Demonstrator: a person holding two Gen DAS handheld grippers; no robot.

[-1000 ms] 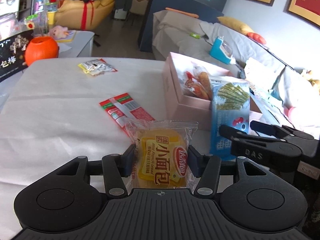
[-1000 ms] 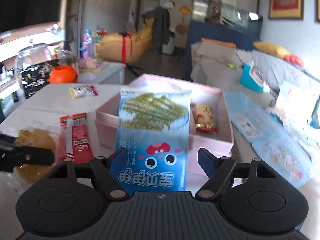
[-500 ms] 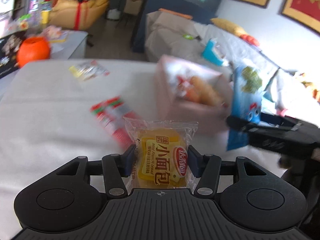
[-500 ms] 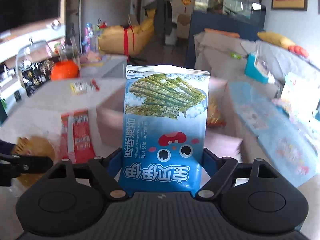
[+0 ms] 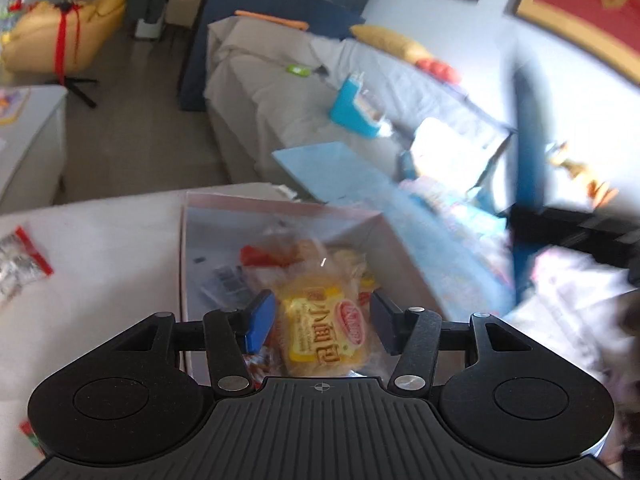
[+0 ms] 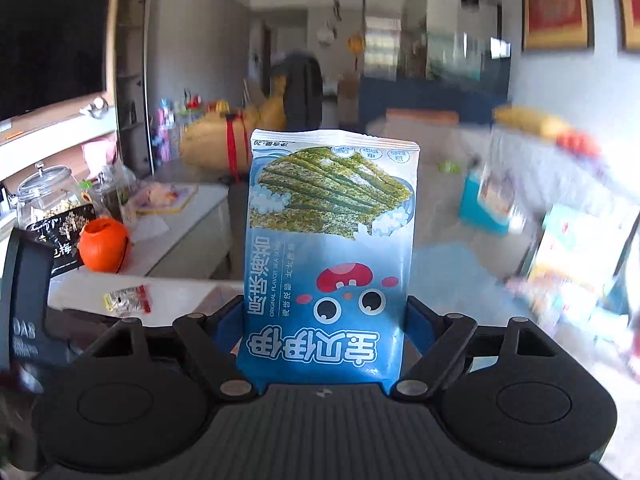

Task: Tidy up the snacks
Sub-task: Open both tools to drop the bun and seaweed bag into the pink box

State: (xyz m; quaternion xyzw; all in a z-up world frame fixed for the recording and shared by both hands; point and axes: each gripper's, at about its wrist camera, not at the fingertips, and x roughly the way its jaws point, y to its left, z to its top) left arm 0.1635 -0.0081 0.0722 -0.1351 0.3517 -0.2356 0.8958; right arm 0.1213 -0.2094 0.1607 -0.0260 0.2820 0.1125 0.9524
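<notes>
In the left wrist view my left gripper [image 5: 322,324] is open above the pink box [image 5: 280,208]. The yellow bread packet [image 5: 326,332] sits between the spread fingers, apart from both pads, over the other snacks in the box. In the right wrist view my right gripper [image 6: 326,328] is shut on the blue seaweed snack bag [image 6: 332,240] and holds it upright, high above the table. The right gripper shows blurred at the far right of the left wrist view [image 5: 580,232].
A small red and clear packet [image 5: 20,260] lies on the white table left of the box; it also shows in the right wrist view [image 6: 128,298]. An orange pumpkin pot [image 6: 102,244] and glass jars [image 6: 48,196] stand at the back left. A grey sofa [image 5: 300,92] is behind.
My left gripper moved right over the pink box and opened, letting go of the yellow bread packet. My right gripper lifted the seaweed bag higher and away from the box.
</notes>
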